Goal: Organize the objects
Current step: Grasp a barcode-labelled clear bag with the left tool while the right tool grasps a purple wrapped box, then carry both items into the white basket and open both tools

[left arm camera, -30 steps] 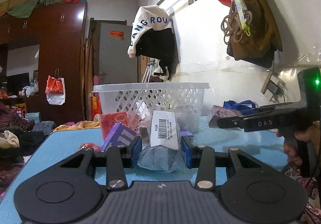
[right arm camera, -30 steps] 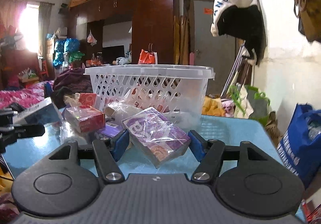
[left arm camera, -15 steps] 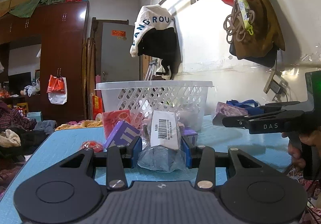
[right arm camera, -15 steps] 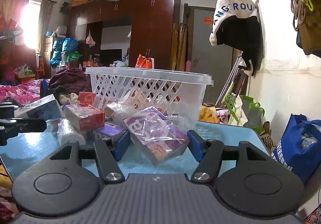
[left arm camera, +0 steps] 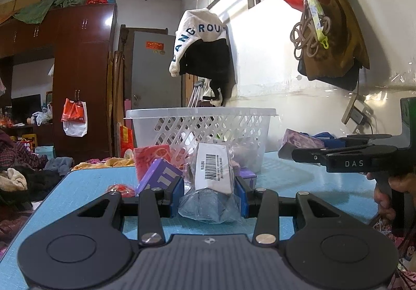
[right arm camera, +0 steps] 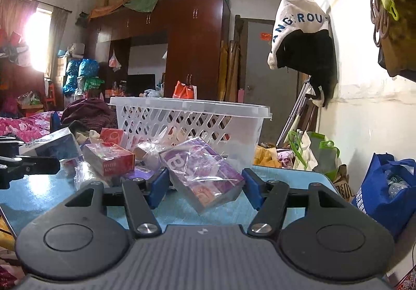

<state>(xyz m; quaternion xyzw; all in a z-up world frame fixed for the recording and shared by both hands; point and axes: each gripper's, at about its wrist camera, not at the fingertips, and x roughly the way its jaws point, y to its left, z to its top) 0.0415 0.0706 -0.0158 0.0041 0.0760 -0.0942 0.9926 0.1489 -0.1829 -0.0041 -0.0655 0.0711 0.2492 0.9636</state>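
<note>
My left gripper [left arm camera: 209,192] is shut on a clear-wrapped dark pack with a white barcode label [left arm camera: 213,170], held above the blue table [left arm camera: 85,186]. My right gripper [right arm camera: 205,183] is shut on a purple box in clear wrap [right arm camera: 202,173], also held off the table. The white lattice basket [left arm camera: 200,128] stands just beyond both; it also shows in the right wrist view [right arm camera: 189,121]. The right gripper appears at the right of the left wrist view [left arm camera: 338,157], and the left gripper at the left edge of the right wrist view [right arm camera: 28,162].
Loose packs lie in front of the basket: a purple box [left arm camera: 156,175], a red box [left arm camera: 150,157], a red box in wrap [right arm camera: 109,160]. A blue bag [right arm camera: 384,191] sits right of the table. The wall is close on the right.
Both grippers have risen a little with their packs, so the basket sits lower in view. The right gripper has edged closer to the basket.
</note>
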